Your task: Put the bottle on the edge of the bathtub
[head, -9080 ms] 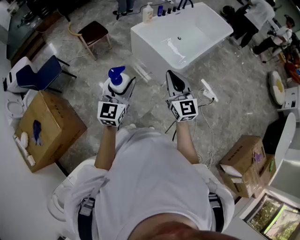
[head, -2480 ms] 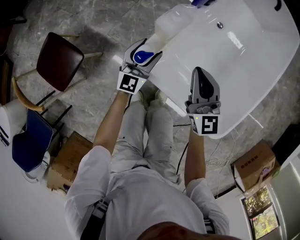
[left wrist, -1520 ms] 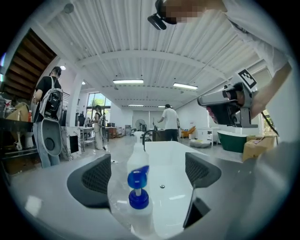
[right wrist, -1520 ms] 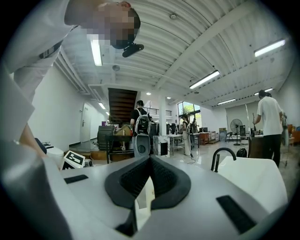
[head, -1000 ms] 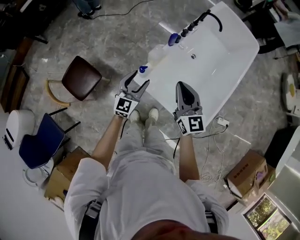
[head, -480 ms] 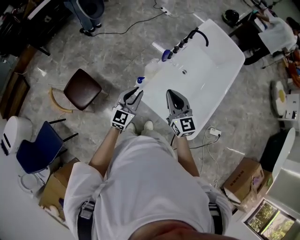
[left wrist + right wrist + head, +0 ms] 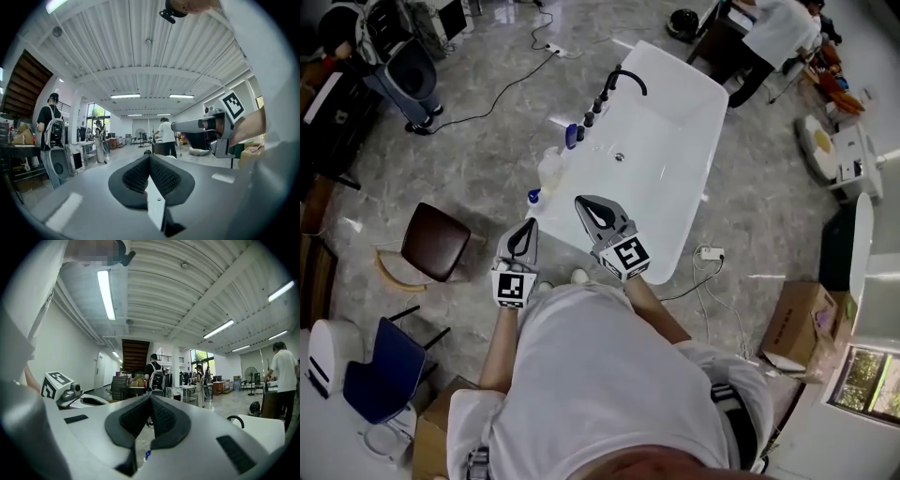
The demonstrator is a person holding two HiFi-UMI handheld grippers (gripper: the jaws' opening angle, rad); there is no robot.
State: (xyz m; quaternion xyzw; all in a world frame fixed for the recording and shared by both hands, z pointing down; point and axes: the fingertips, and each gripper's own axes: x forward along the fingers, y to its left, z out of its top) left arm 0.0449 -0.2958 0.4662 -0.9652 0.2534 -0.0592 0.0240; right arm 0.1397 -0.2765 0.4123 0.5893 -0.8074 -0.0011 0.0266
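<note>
In the head view the white bottle with a blue pump top (image 7: pixel 534 197) stands on the left rim of the white bathtub (image 7: pixel 675 225), beside a larger pale bottle (image 7: pixel 551 169). My left gripper (image 7: pixel 529 228) hangs just short of that rim, below the bottle, shut and empty. My right gripper (image 7: pixel 584 202) is over the tub's near end, shut with nothing in it. The left gripper view shows pads (image 7: pixel 161 176) pressed together around my left gripper (image 7: pixel 150 157). The right gripper view shows my right gripper (image 7: pixel 150 398) closed too, with a blue speck (image 7: pixel 147 454) below.
A small blue bottle (image 7: pixel 571 136) and a black faucet (image 7: pixel 623 80) sit further along the tub rim. A brown chair (image 7: pixel 436 246) and a blue chair (image 7: pixel 380 380) stand left. A cardboard box (image 7: pixel 802 328) and a power strip (image 7: pixel 711 253) lie right. A person (image 7: pixel 773 28) stands beyond the tub.
The left jaws have gone from open to shut. Both grippers have drawn back from the tub towards me, leaving the blue-topped bottle standing on the rim.
</note>
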